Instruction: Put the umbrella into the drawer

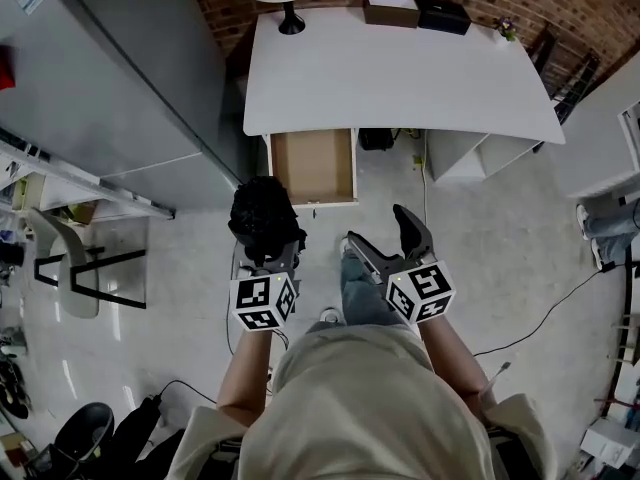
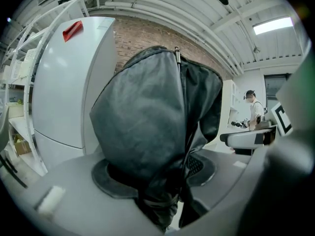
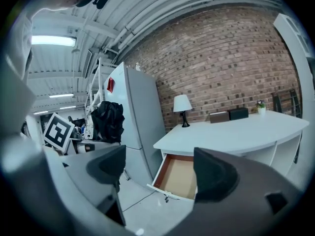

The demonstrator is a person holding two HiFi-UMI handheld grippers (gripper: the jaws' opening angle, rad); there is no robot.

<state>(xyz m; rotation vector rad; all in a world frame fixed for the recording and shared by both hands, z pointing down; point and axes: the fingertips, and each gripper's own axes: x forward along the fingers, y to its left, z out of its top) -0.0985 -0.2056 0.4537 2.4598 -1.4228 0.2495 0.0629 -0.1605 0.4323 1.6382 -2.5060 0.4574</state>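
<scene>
The black umbrella (image 2: 147,122) is gripped in the left hand-held gripper (image 2: 157,175), short of the open drawer (image 1: 313,165) ahead, while the right hand-held gripper (image 3: 160,170) is held open and empty; loose fabric could be snagged on the drawer rim.

This looks like a lab or test hall dressed up as a home office. Ahead of the right gripper (image 3: 161,173) a white desk (image 3: 236,132) with a lamp (image 3: 182,104) stands against a brick wall (image 3: 221,68), with a fridge (image 3: 140,122) left of it (bare ceiling pipes (image 3: 162,14) and strip lights (image 3: 51,41) overhead). A cable (image 1: 545,318) trails over the floor to its right.
</scene>
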